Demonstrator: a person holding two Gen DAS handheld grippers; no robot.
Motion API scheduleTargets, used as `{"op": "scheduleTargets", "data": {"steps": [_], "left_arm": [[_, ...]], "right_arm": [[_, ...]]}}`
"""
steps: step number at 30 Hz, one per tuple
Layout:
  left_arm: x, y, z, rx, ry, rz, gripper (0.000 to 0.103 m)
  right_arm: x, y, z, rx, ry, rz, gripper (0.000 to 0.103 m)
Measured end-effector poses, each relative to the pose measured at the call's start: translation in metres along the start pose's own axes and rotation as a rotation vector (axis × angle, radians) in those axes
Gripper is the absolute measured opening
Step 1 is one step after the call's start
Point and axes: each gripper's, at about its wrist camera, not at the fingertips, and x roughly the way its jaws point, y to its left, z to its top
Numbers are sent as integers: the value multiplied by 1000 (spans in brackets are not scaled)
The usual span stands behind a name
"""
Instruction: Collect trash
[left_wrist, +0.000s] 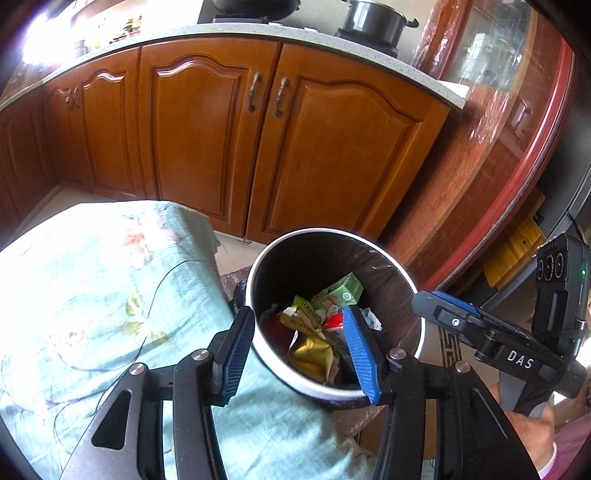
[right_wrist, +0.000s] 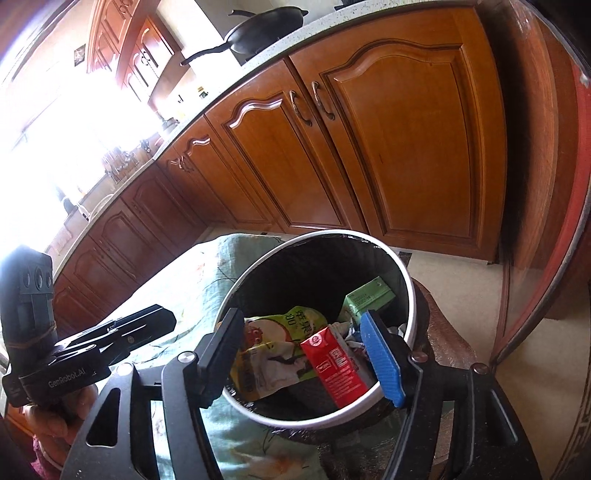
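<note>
**Both grippers hanging open over the filled bin**

Left gripper (left_wrist: 299, 350): jaws standing apart at a middling width, nothing lying between the blue pads. It is pointing down over the near rim of the bin (left_wrist: 416, 295), one finger over the cloth side, the other over the bin's mouth.

Right gripper (right_wrist: 310, 354): jaws standing wide, pads pressing on nothing. The red carton (right_wrist: 334, 365) is showing in the gap between them, but it is lying down inside the bin among the other trash, not gripped.

Trash, all sitting inside the bin:
- red carton, flattened look, white print, leaning toward the near wall;
- green carton (right_wrist: 367, 295), boxy, resting against the far right wall;
- white-and-green snack bag (right_wrist: 280, 332), crumpled, with a red picture and printed characters;
- gold foil wrapper (left_wrist: 310, 350), creased and shining;
- bits of crumpled white paper (left_wrist: 371, 319).

Bin: round, white rim, lined with a dark bag, standing on the floor just beside a table draped in a pale green flowered cloth (left_wrist: 92, 288). Wooden cabinets (left_wrist: 207, 140) are running behind, with a pot (left_wrist: 373, 18) sitting on the counter.
</note>
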Motion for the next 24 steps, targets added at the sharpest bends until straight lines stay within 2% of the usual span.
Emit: {"op": "scheduleTargets", "data": {"steps": [7, 14, 20, 24], "left_arm": [[-42, 22, -35, -84, -48, -3, 59], [-92, 40, -92, -141, -114, 33, 77], [-130, 48, -135, -149, -161, 78, 80], [-157, 41, -155, -120, -233, 123, 80]], "right_arm": [[-21, 20, -23, 4, -33, 21, 82], [-42, 48, -61, -6, -71, 35, 94], [-58, 73, -90, -47, -108, 10, 98], [-68, 87, -99, -89, -139, -24, 99]]}}
